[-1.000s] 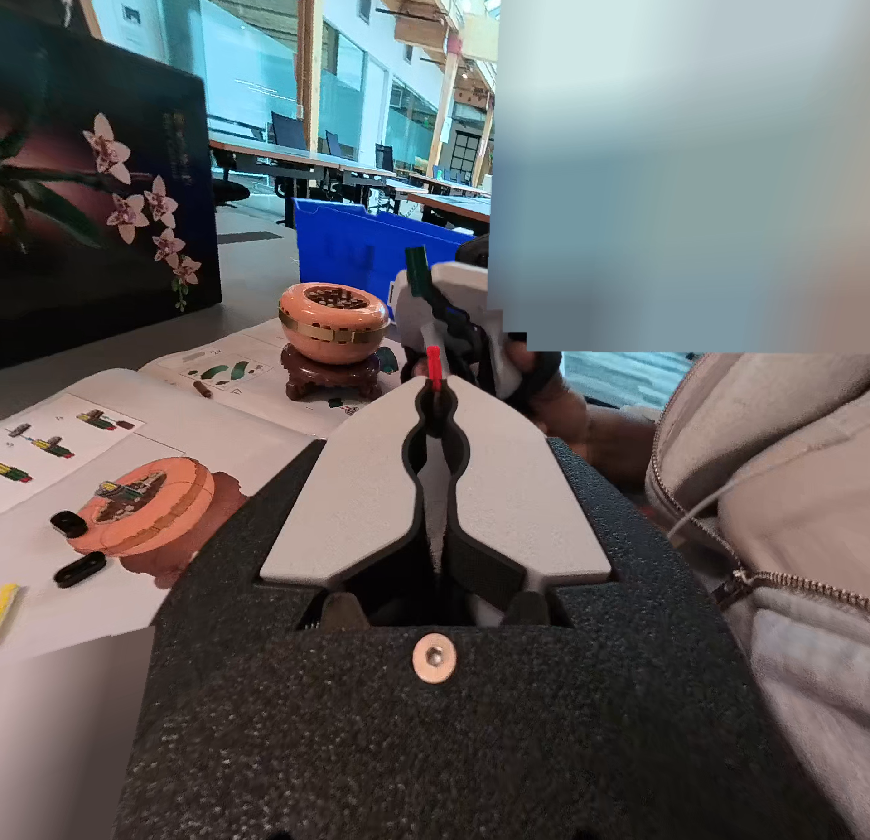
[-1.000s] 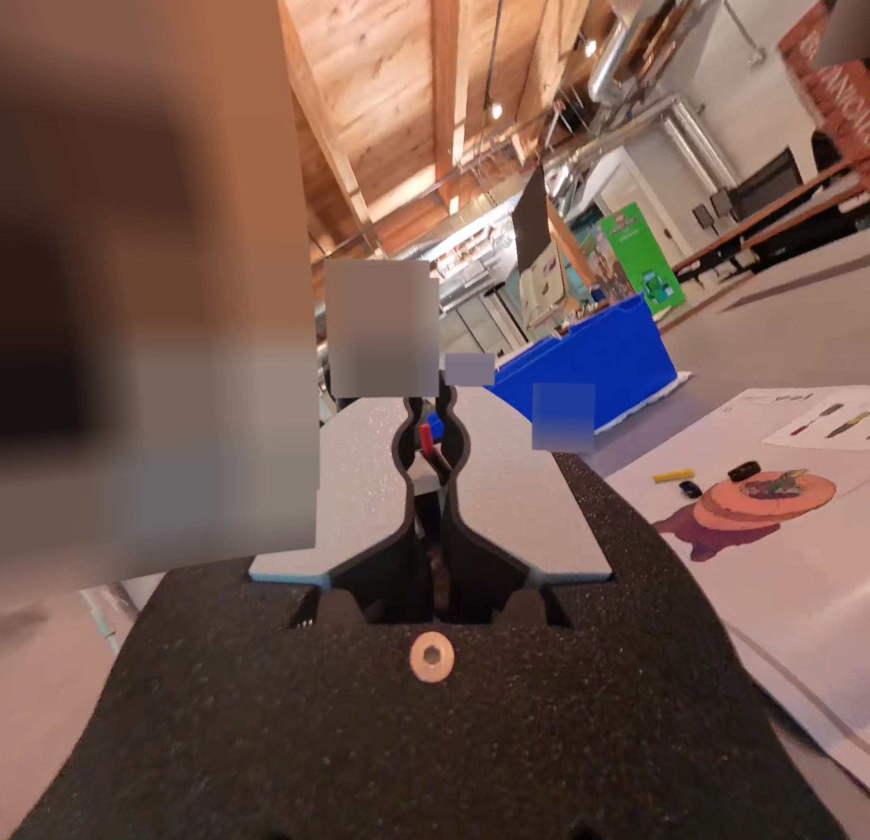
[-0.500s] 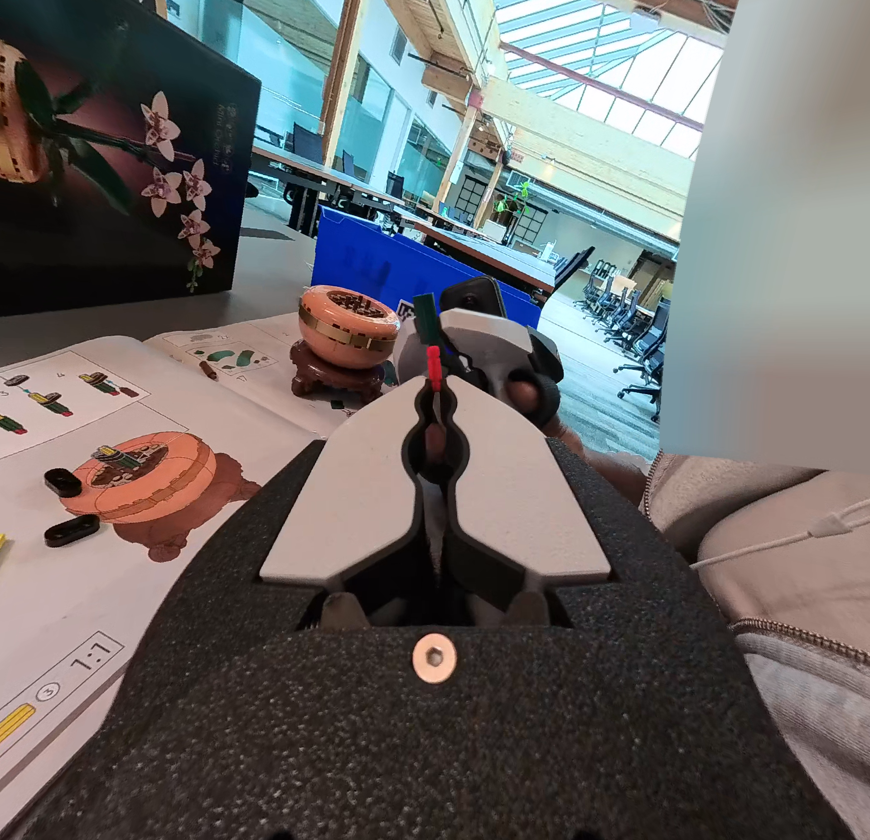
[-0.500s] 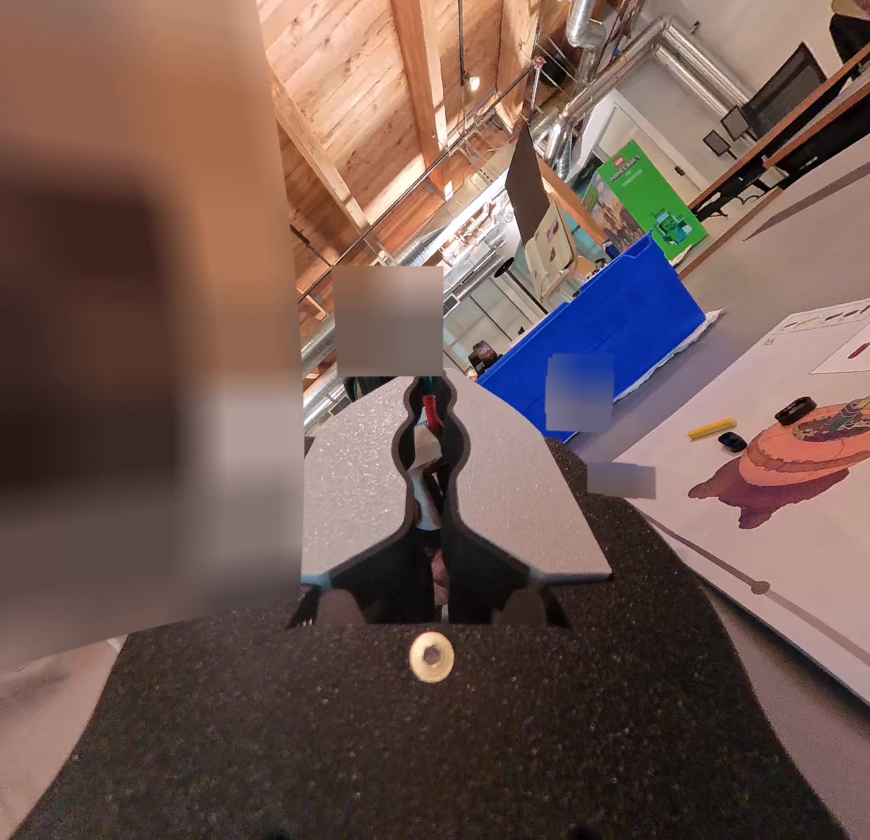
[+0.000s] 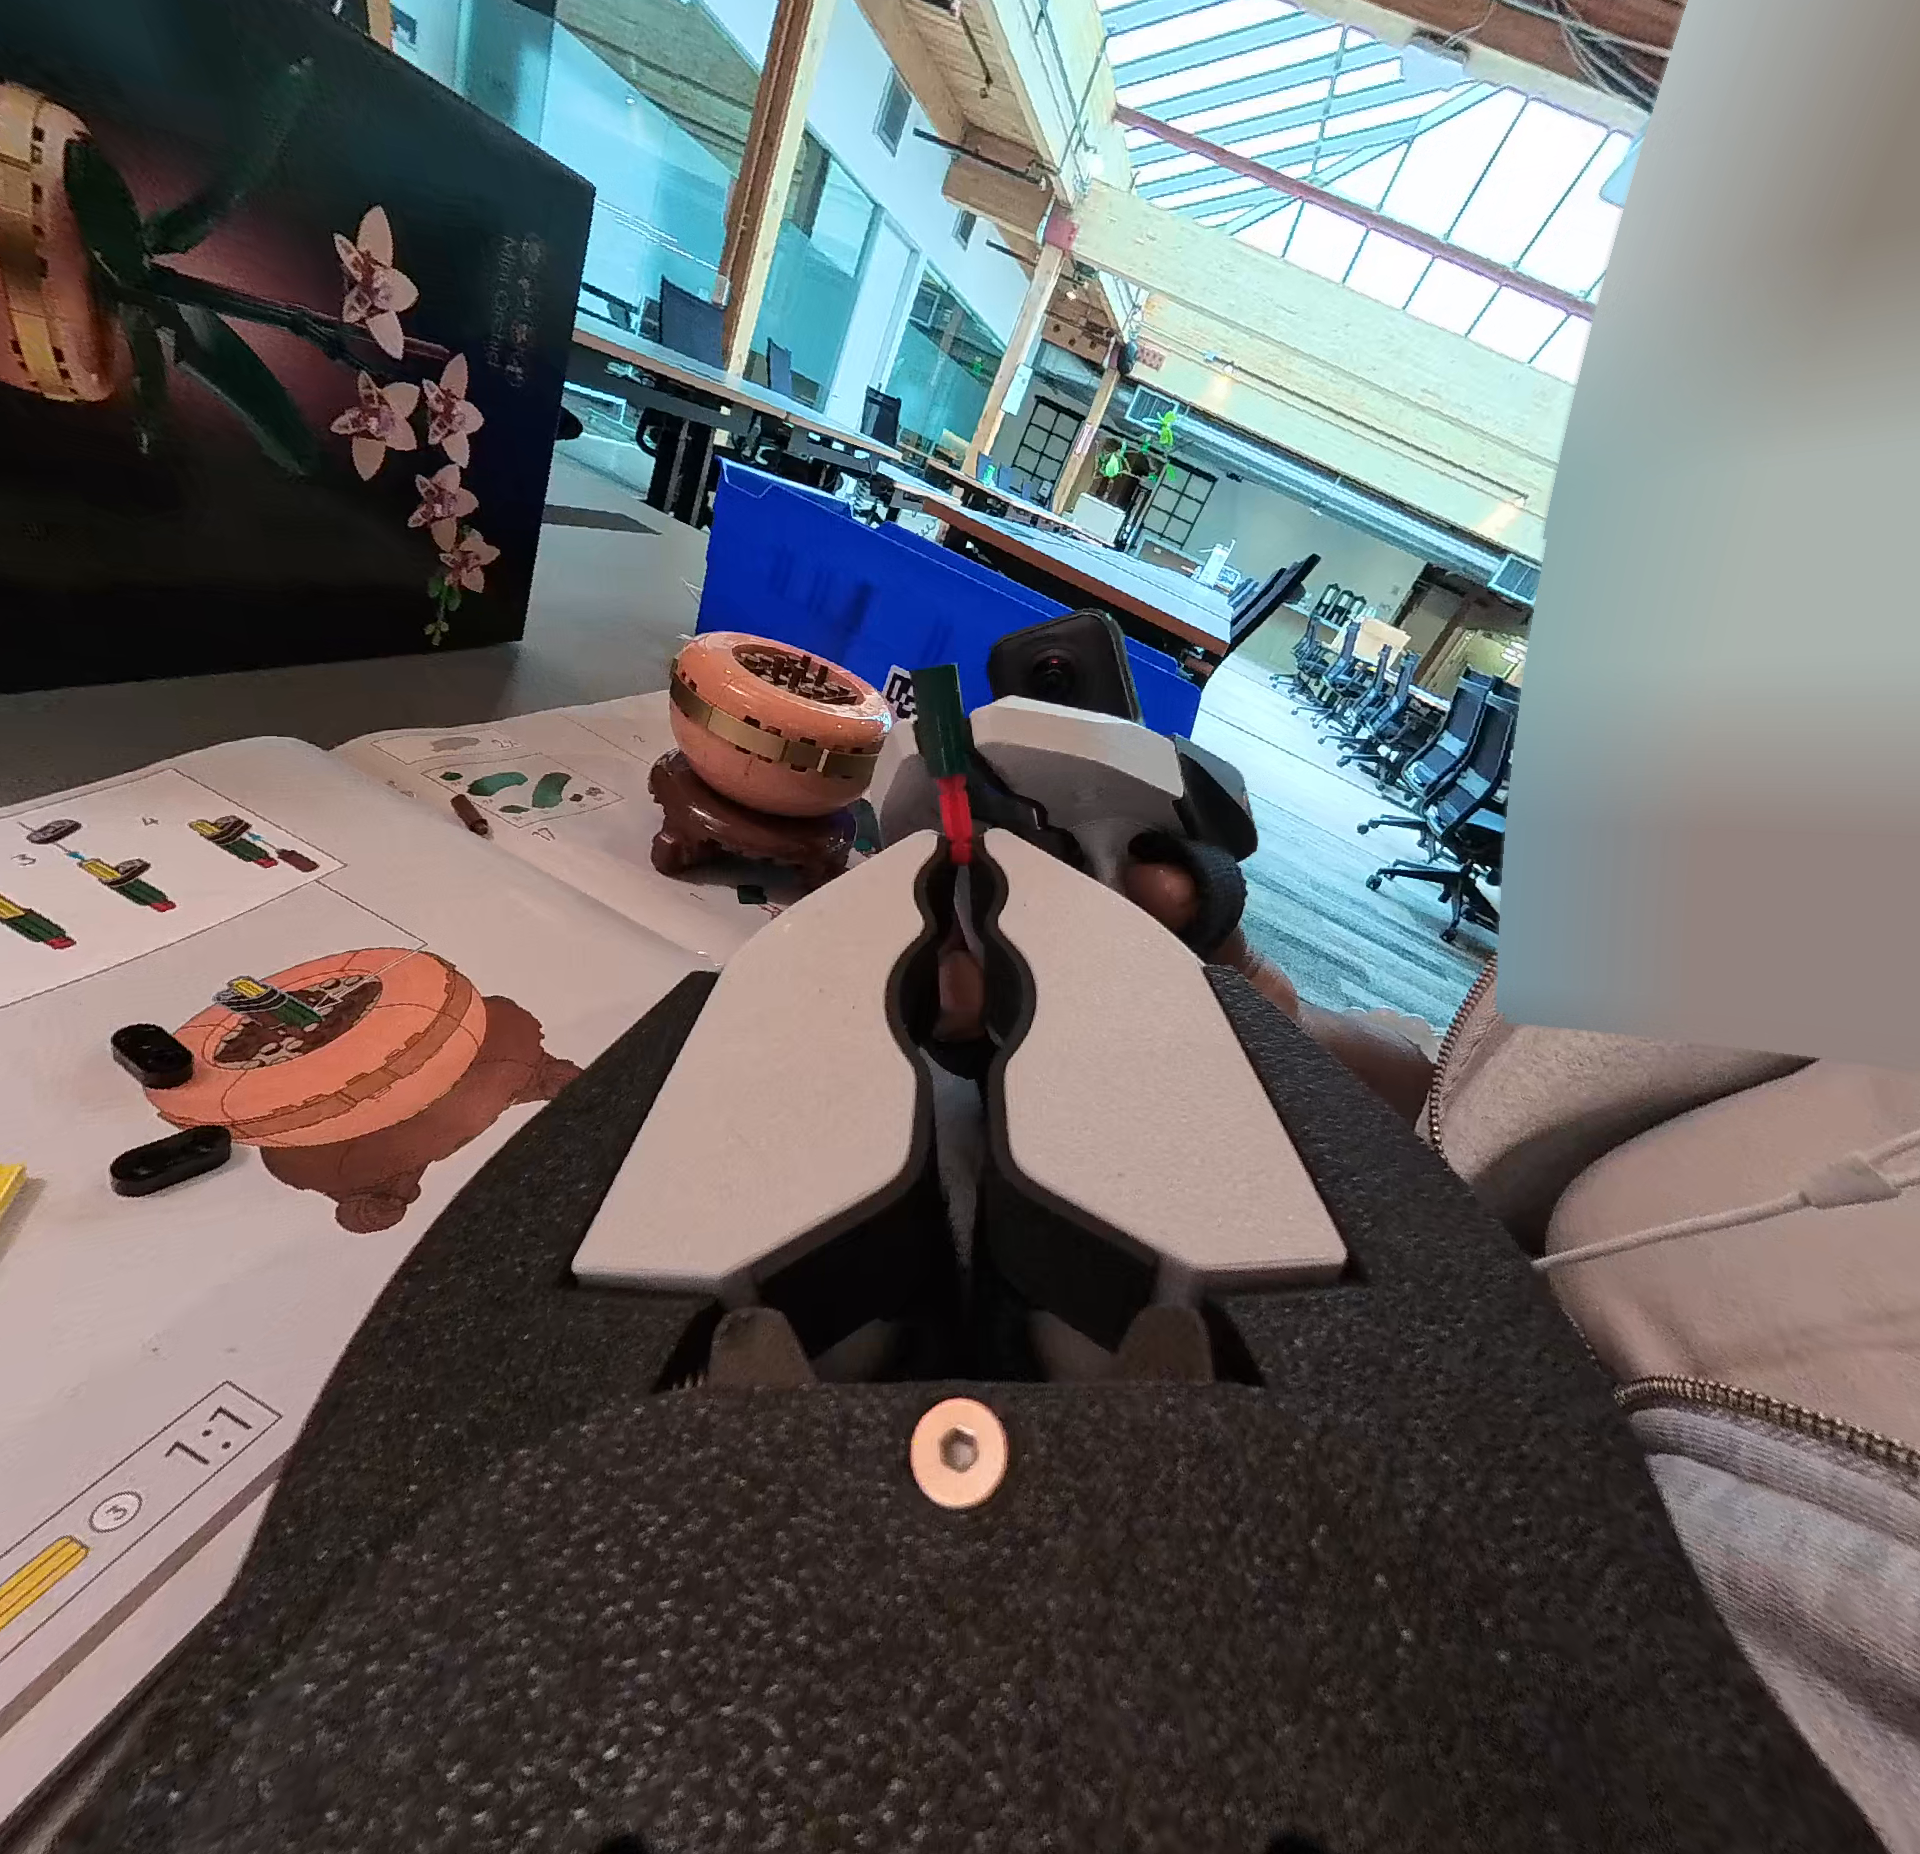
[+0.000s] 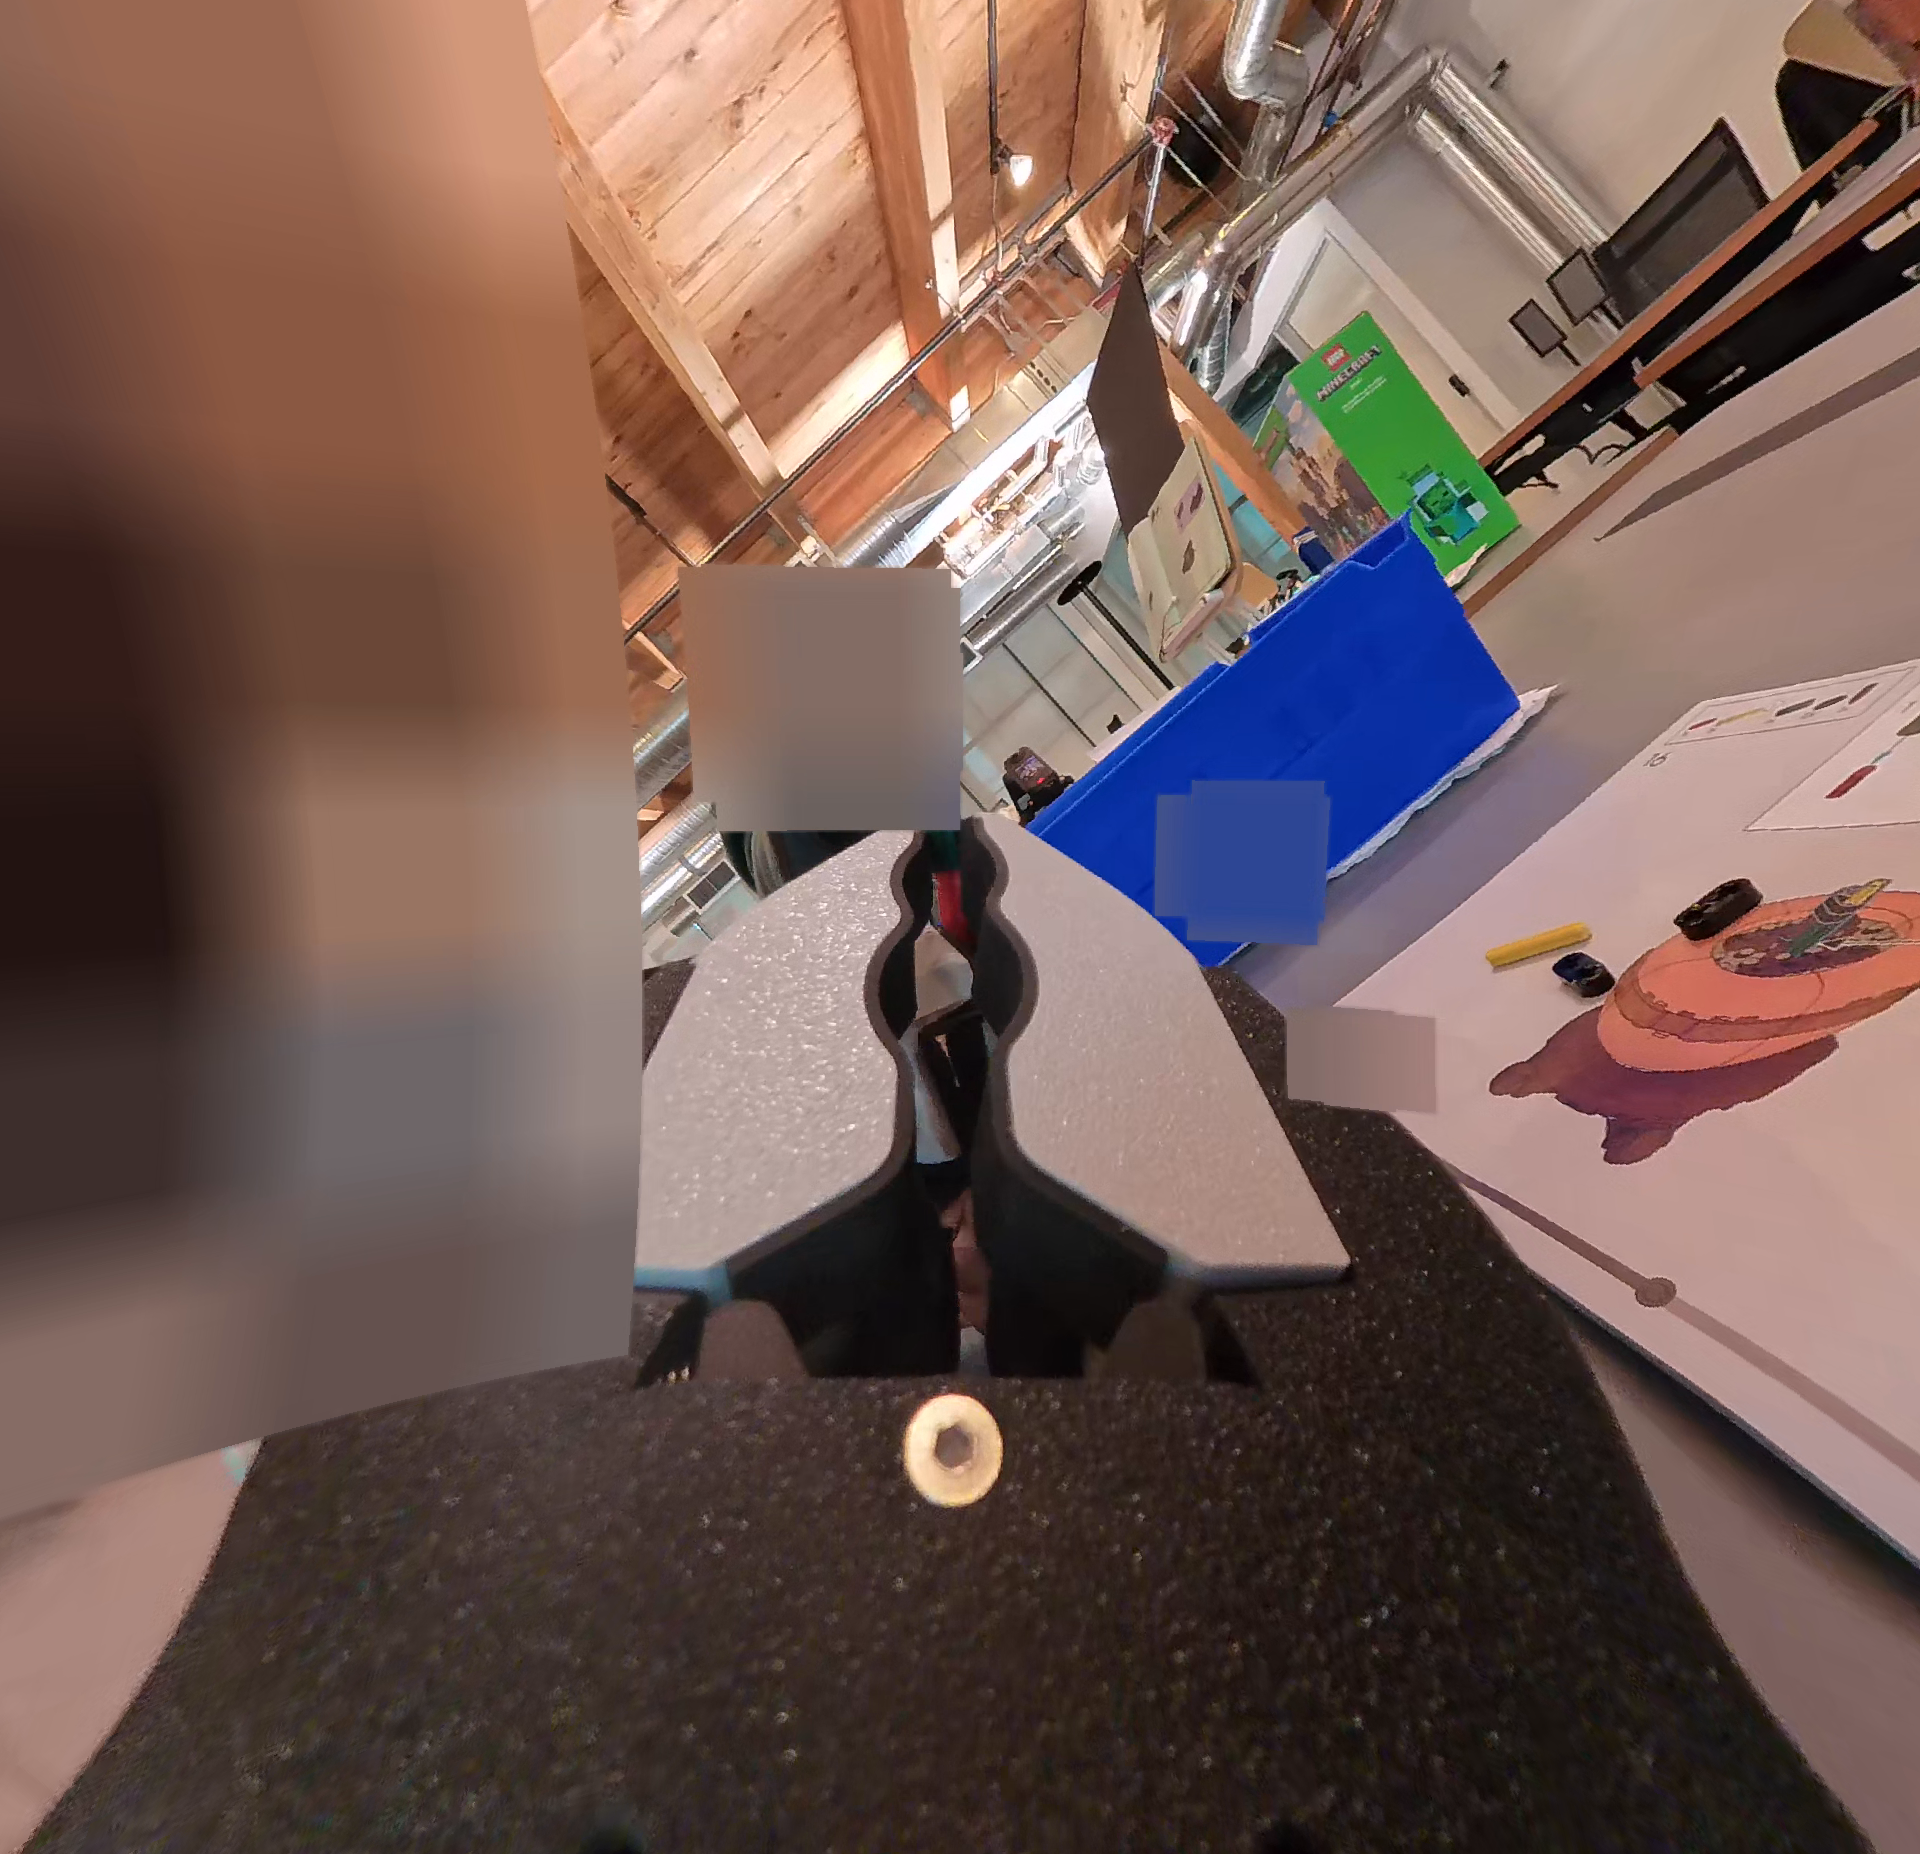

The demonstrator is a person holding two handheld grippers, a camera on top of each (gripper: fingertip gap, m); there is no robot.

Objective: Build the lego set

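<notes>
My left gripper [image 5: 958, 854] is shut on a thin red axle [image 5: 954, 817] that sticks up past its tips. My right gripper [image 5: 1039, 776] faces it and is shut on a dark green piece [image 5: 940, 732] that sits right on top of the red axle. In the right wrist view the green and red parts [image 6: 948, 895] show in the narrow gap of my right gripper [image 6: 951, 848]. The peach pot on its brown stand [image 5: 774, 739] sits on the open instruction booklet [image 5: 343, 1285], just left of both grippers.
Two black links [image 5: 153, 1054] [image 5: 171, 1160] lie on the booklet, and a yellow bar [image 6: 1538, 944], a black link [image 6: 1714, 908] and a dark blue piece [image 6: 1579, 971] show in the right wrist view. A blue bin [image 5: 883, 599] and the dark set box [image 5: 260, 350] stand behind. A person's grey jacket [image 5: 1714, 1233] is at right.
Both grippers have tilted upward and drawn together. The dark green piece, earlier up and left of the red axle, now sits directly on its top end.
</notes>
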